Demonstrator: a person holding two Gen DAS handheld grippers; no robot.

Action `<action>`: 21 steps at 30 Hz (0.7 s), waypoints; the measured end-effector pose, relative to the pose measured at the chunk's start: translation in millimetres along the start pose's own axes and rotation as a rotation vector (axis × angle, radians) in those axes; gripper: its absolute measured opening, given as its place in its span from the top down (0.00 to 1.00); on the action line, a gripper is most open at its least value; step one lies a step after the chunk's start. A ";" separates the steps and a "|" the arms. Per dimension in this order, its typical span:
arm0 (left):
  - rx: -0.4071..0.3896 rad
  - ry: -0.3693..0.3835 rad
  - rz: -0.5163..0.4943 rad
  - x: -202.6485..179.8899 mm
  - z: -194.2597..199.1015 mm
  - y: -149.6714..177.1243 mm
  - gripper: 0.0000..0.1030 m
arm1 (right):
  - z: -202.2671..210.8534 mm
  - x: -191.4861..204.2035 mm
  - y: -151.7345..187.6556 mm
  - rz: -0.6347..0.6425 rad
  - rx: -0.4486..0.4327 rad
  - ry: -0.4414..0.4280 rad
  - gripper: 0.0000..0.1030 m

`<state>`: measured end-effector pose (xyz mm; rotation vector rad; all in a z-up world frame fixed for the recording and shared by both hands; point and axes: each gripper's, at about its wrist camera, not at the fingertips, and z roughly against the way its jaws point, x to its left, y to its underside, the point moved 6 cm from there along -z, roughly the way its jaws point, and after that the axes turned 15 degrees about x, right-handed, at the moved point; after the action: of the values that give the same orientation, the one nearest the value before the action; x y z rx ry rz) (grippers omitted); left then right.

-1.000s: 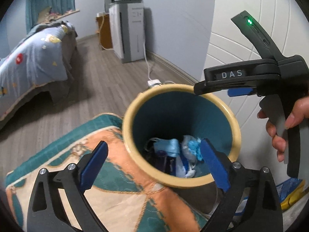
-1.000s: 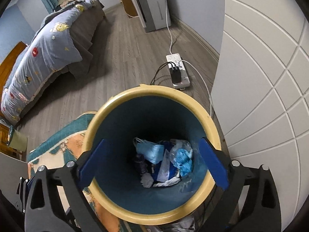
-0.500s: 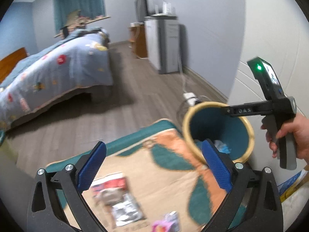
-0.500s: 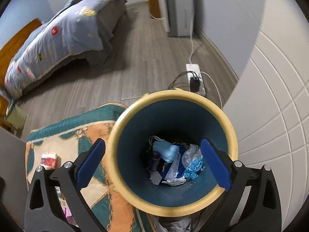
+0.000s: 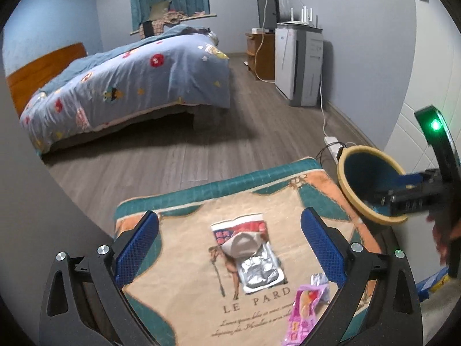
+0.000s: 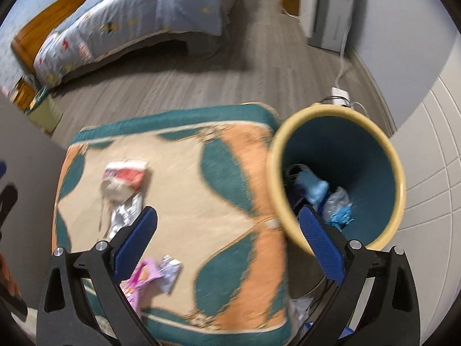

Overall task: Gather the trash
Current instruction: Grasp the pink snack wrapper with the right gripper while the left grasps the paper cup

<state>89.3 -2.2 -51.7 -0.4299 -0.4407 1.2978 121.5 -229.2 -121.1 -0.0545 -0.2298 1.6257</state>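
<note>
A red-and-white torn wrapper with a silver foil inside (image 5: 247, 252) lies on the patterned cushion (image 5: 184, 259). My left gripper (image 5: 230, 248) is open and empty above it, the wrapper between its fingers. A pink wrapper (image 5: 304, 308) lies nearer on the right. The teal bin with a yellow rim (image 5: 367, 184) stands at the right and holds trash. My right gripper (image 6: 227, 242) is open and empty over the cushion (image 6: 201, 190), beside the bin (image 6: 340, 173). The red-and-white wrapper (image 6: 124, 181) and pink wrapper (image 6: 141, 279) show there too.
A bed with a blue quilt (image 5: 129, 86) stands at the back left. A grey cabinet (image 5: 299, 66) and a power strip (image 5: 331, 142) are along the right wall. A white panelled wall (image 6: 432, 173) is right of the bin.
Both grippers have swung left, away from the bin mouth and over the cushion. The wrappers on the cushion have come into view. Both stay open.
</note>
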 end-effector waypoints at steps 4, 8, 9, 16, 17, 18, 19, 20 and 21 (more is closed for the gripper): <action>0.007 -0.030 -0.030 7.7 -0.2 8.9 0.05 | -14.4 43.1 24.8 0.044 0.040 -0.015 0.06; 0.009 -0.031 -0.038 16.4 -1.2 13.0 0.05 | -32.9 70.7 44.2 0.078 0.069 -0.002 0.06; 0.011 -0.029 -0.035 17.8 -1.0 13.7 0.05 | -39.0 74.9 47.9 0.079 0.084 0.002 0.06; 0.007 -0.018 -0.036 23.3 0.8 17.1 0.05 | -78.1 97.7 69.6 0.072 0.200 -0.039 0.25; 0.006 -0.015 -0.035 25.5 1.1 17.4 0.05 | -84.3 101.2 72.6 0.079 0.218 -0.035 0.31; 0.006 -0.016 -0.034 24.7 0.9 17.1 0.05 | -89.7 103.8 76.5 0.083 0.237 -0.032 0.37; 0.007 -0.017 -0.034 24.7 0.7 17.2 0.05 | -94.7 106.3 79.5 0.087 0.257 -0.034 0.39; 0.007 -0.017 -0.032 26.6 0.8 17.0 0.05 | -98.9 108.9 82.1 0.090 0.272 -0.036 0.44; 0.007 -0.015 -0.031 27.9 0.9 16.9 0.05 | -102.5 111.0 84.0 0.091 0.285 -0.040 0.55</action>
<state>80.9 28.6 -58.1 -0.4060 -0.4539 1.2733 49.0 -111.6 -225.0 0.1881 -0.0249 1.7374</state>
